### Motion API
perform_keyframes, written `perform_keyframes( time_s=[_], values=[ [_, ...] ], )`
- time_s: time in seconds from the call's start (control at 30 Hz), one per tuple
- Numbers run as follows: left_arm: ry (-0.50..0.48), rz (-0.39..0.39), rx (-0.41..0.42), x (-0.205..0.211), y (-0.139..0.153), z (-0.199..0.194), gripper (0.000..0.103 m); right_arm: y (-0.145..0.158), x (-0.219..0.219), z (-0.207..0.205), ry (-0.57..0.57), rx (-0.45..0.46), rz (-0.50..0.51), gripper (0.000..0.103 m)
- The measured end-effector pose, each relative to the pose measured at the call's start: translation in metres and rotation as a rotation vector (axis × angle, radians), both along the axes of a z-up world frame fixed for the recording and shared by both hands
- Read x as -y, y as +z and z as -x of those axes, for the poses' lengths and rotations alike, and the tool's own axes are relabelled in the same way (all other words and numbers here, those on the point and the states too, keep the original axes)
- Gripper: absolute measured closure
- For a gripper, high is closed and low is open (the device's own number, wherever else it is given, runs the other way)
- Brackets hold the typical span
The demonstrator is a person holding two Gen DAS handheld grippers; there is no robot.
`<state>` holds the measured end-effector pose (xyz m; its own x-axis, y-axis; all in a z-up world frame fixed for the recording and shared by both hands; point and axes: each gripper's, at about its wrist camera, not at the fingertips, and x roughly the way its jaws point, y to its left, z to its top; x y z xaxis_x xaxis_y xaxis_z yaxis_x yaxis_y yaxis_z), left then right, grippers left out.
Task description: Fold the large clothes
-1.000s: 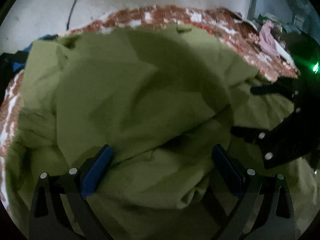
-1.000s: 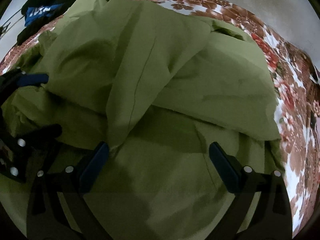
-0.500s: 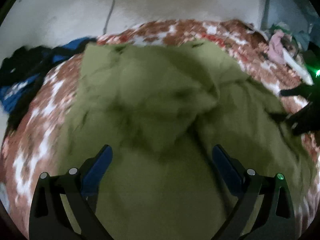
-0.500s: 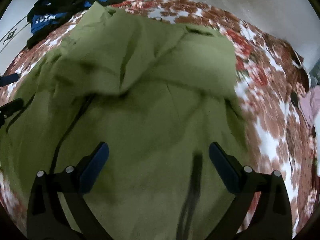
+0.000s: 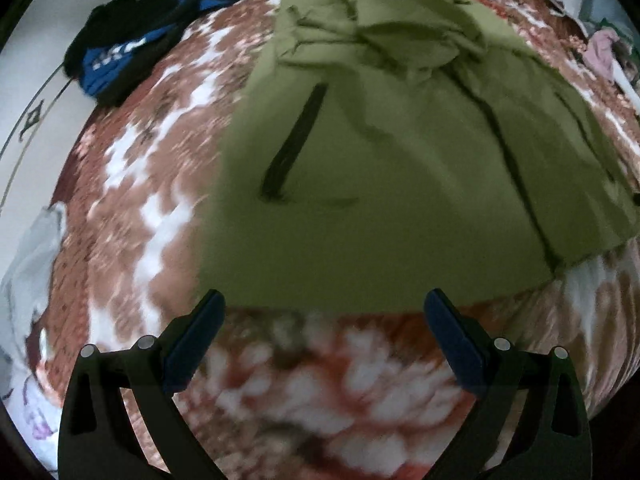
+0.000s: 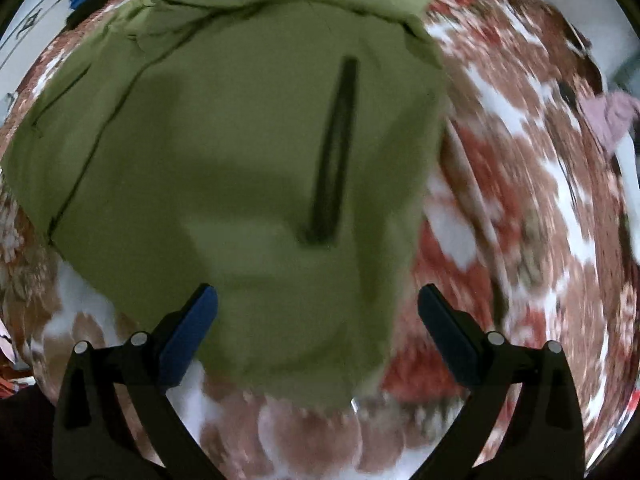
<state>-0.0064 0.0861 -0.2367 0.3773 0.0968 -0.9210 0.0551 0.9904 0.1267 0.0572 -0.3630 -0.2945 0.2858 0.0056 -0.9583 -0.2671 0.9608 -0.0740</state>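
Note:
A large olive-green garment (image 5: pixel 380 184) lies spread on a bed covered by a red, brown and white floral sheet (image 5: pixel 132 184). Its far end is bunched into folds (image 5: pixel 384 32), and a dark slit pocket (image 5: pixel 292 144) shows on each side. My left gripper (image 5: pixel 324 332) is open, above the garment's near hem, with nothing between its fingers. In the right wrist view the same garment (image 6: pixel 240 168) fills the middle, with a dark pocket (image 6: pixel 334 152) on it. My right gripper (image 6: pixel 316 324) is open over the garment's lower right corner, holding nothing. Both views are motion-blurred.
A black and blue garment (image 5: pixel 120 52) lies at the bed's far left corner beside the wall (image 5: pixel 24 92). Pink clothing (image 5: pixel 600 52) is piled at the far right, also visible as pink cloth (image 6: pixel 612 116). Whitish fabric (image 5: pixel 28 256) lies at the left edge.
Both grippers have drawn back and up from the heaped garment. It now lies flat and spread out, and much more of the floral sheet shows around it. Neither gripper appears in the other's view now.

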Motion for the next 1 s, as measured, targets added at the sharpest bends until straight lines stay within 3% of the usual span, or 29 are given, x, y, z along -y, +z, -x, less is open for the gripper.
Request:
perform_keyframes(
  time_s=[0.23,0.43,0.63,0.8,0.9,1.0],
  values=[
    [0.136,0.038,-0.035,-0.052,-0.007,0.011,0.005,-0.008,0.031,0.011,-0.102,-0.02,0.016,0.005],
    [0.237,0.112,-0.041,-0.077,-0.023,0.002,0.005,-0.025,0.039,0.008,-0.189,-0.071,-0.042,0.005],
    [0.207,0.137,-0.071,-0.074,-0.042,-0.009,0.005,-0.042,0.057,0.009,-0.305,-0.139,-0.129,0.005],
    [0.201,0.151,-0.112,-0.077,-0.057,-0.016,0.005,-0.045,0.051,0.018,-0.307,-0.179,-0.157,0.005],
    [0.191,0.156,-0.124,-0.079,-0.061,-0.019,0.005,-0.046,0.041,0.023,-0.282,-0.191,-0.177,0.016],
    [0.185,0.154,-0.133,-0.081,-0.064,-0.022,0.005,-0.048,0.031,0.023,-0.261,-0.195,-0.176,0.018]
  ],
)
